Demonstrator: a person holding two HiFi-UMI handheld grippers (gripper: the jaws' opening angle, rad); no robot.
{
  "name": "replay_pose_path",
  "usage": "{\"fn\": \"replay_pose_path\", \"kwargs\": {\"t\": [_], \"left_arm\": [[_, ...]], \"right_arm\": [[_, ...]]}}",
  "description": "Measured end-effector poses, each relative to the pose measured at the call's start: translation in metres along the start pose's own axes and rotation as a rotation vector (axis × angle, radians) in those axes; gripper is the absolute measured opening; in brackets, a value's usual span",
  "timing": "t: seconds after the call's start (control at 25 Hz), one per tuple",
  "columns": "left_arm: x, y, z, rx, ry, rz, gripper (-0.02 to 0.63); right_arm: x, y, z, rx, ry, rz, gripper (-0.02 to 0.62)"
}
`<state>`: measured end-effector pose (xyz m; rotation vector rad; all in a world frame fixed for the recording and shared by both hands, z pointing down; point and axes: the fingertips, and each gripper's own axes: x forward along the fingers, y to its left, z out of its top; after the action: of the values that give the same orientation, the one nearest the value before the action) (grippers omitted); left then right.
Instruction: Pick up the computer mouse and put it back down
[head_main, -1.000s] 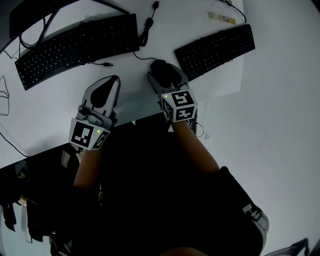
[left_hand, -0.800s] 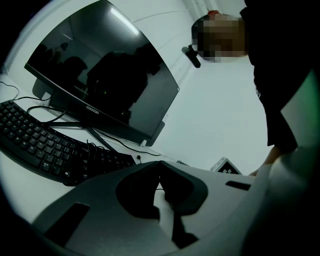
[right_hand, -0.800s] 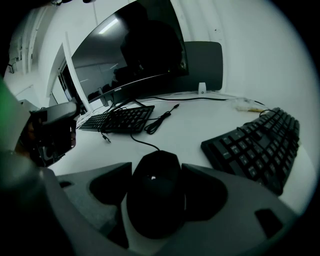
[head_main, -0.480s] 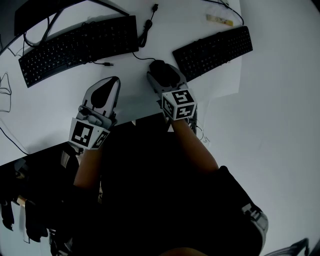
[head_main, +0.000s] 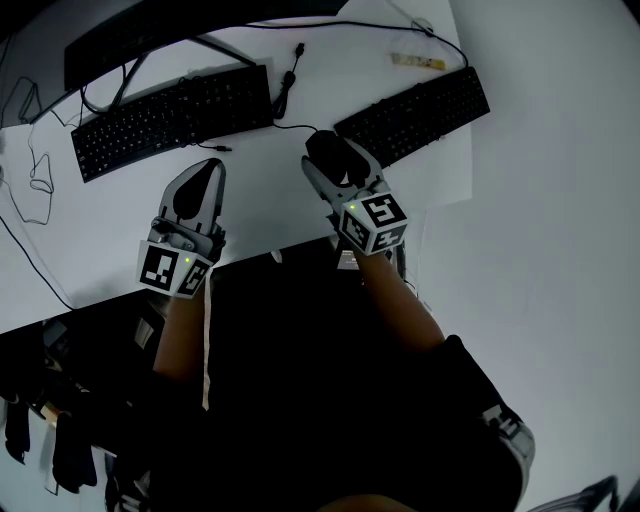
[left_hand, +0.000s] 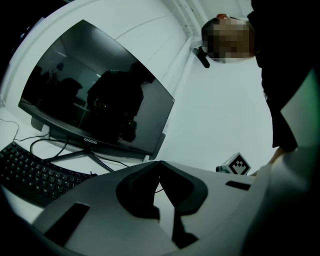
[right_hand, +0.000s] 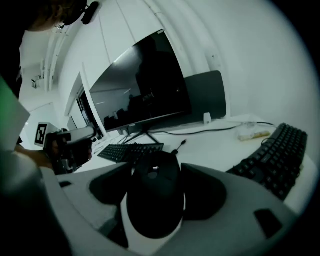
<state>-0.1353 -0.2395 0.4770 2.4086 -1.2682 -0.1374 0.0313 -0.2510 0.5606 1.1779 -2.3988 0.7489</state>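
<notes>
My right gripper (head_main: 332, 165) pinches the black computer mouse (right_hand: 154, 197) between its fingers, over the white desk (head_main: 260, 205), between the left keyboard (head_main: 170, 122) and the right keyboard (head_main: 415, 112). My left gripper (left_hand: 160, 169) has its fingertips pressed together, near the desk's front edge.

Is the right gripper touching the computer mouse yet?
Touching. The right gripper view shows the computer mouse wedged between the right gripper's jaws, both pads against its sides with no gap.

Open desk (head_main: 262, 195) between left keyboard (head_main: 170, 120) and right keyboard (head_main: 415, 112), cable (head_main: 287, 78) behind
</notes>
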Motion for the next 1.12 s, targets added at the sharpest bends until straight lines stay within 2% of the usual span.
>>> {"fn": "replay_pose_path", "kwargs": {"t": [0.36,0.64,0.76,1.12], "left_arm": [[-0.01,-0.017,0.071,0.096,-0.095,0.036,-0.005],[-0.018,-0.048,0.127,0.173,-0.175,0.021,-0.005],[-0.029,-0.062,0.138,0.187,-0.205,0.035,-0.005],[-0.058,-0.089,0.158,0.277,-0.237,0.12,-0.005]], "right_arm": [[-0.058,0.0,0.107,-0.059,-0.273,0.083,0.296],[-0.128,-0.001,0.188,-0.173,-0.465,0.085,0.296],[-0.157,0.001,0.199,-0.219,-0.507,0.069,0.296],[-0.22,0.002,0.199,-0.22,-0.636,0.046,0.296]]}}
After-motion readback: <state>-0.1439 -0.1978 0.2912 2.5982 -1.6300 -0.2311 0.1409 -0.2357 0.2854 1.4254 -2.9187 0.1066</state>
